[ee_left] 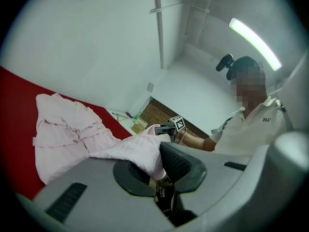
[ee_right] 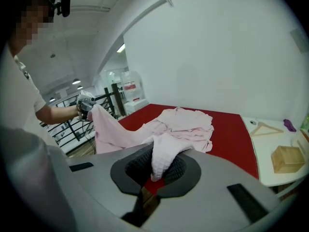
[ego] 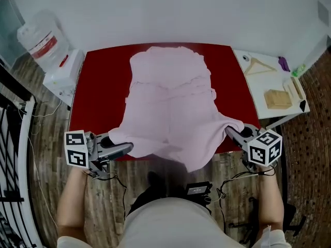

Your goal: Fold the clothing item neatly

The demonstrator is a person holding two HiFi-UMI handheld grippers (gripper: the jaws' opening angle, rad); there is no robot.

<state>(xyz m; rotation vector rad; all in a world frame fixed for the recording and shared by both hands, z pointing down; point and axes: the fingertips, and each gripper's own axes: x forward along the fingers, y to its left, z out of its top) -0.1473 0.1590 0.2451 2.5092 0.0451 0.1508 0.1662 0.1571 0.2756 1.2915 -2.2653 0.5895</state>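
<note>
Pink garment (ego: 170, 97) hangs from both claws: your left claw (ego: 125, 148) and right claw (ego: 231, 132) each clamp tight on a near corner, and its long body runs straight ahead of them across the red table (ego: 98, 76).

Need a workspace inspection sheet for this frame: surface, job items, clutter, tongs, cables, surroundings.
Surface: red table, with the garment over its middle.
Job's things: pink garment, rumpled; the far part lies on the table, the near edge is held up at two corners.
Clutter: nothing seen on the red table; the white side table holds a wooden hanger, a wooden box and a purple item.
Grippers: left tongs shut on the garment's near-left corner; right tongs shut on its near-right corner.
Cables: wires on the floor at left; leads hang under the right tongs.
Surroundings: water dispenser, black railing, wood floor, white wall.
</note>
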